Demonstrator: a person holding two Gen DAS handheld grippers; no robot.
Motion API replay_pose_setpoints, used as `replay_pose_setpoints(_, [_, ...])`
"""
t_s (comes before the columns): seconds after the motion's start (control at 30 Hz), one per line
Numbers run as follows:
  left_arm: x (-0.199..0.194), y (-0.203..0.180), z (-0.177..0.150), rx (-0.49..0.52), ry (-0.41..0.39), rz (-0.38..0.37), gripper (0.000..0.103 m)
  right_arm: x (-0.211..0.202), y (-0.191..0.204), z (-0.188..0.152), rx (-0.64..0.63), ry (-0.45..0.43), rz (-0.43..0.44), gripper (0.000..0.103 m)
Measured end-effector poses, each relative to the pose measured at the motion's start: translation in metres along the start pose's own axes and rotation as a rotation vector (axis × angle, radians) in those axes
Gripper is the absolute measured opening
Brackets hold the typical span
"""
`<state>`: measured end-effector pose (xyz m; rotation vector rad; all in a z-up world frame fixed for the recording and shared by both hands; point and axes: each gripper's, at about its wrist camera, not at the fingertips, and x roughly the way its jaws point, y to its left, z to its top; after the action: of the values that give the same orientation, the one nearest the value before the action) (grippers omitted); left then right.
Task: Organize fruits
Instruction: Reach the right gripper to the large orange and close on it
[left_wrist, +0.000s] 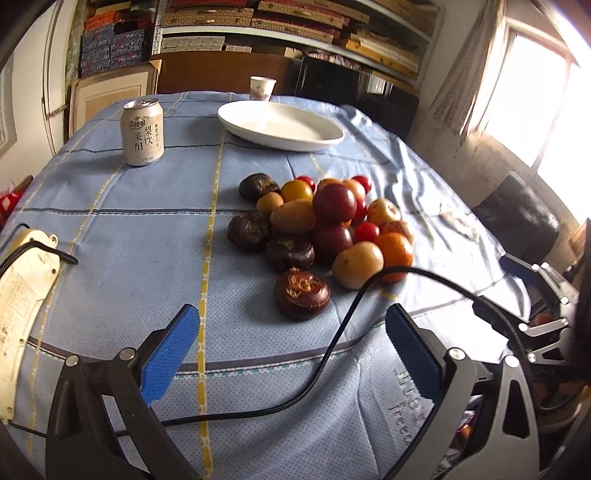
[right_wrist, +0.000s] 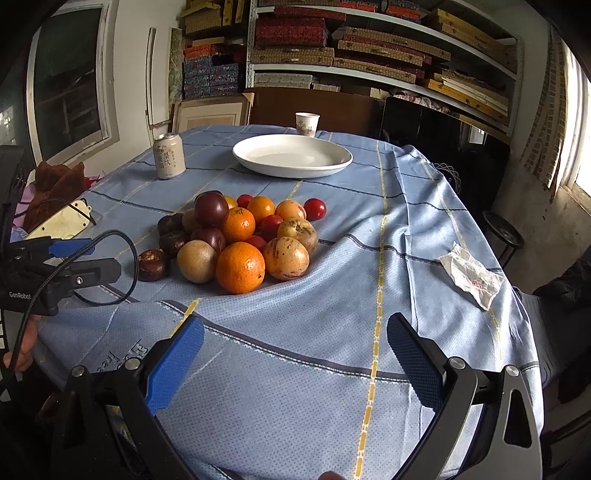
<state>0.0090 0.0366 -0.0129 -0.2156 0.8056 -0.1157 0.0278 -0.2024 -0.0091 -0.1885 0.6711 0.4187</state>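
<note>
Blue cloth, checked with yellow and dark lines, covers the whole table (right_wrist: 406, 229) in front of me and hangs rumpled over its right edge. On it, toward the far edge, sits a white oval plate (right_wrist: 292, 155) with nothing on it, and just behind that, at the far edge itself, a small paper cup (right_wrist: 307, 124). A pale drink can (right_wrist: 169, 156) stands upright near the far left corner, well apart from the plate.

The fruit pile (right_wrist: 243, 236) lies in the middle of the table, nearer me than the plate: oranges, dark plums, small red tomatoes, speckled yellow-brown round fruits and dark brown water chestnuts, all heaped touching one another. The biggest orange (right_wrist: 240, 267) is at the pile's near side. One water chestnut (left_wrist: 301, 293) sits on its own just beside the heap, on the side toward my left gripper.

A crumpled white tissue (right_wrist: 472, 275) lies near the right edge, well apart from the fruit. A cream power strip (left_wrist: 22, 306) rests at the left edge.

My left gripper (left_wrist: 291, 350) is spread wide over the near edge, holding nothing, a black cable (left_wrist: 354, 306) looping between its blue pads. My right gripper (right_wrist: 295, 354) is likewise spread wide and empty above the cloth.
</note>
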Motion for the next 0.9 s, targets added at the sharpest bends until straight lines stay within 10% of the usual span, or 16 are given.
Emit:
replay_pose_setpoints(0.47, [0.004, 0.028, 0.028, 0.023, -0.046, 0.049, 0.098, 0.046, -0.003, 0.015, 0.097, 0.095, 0.188, 0.099])
replay_pose_setpoints(0.9, [0.023, 0.054, 0.046, 0.011, -0.045, 0.083, 0.098, 0.067, 0.015, 0.015, 0.043, 0.151, 0.183, 0.073])
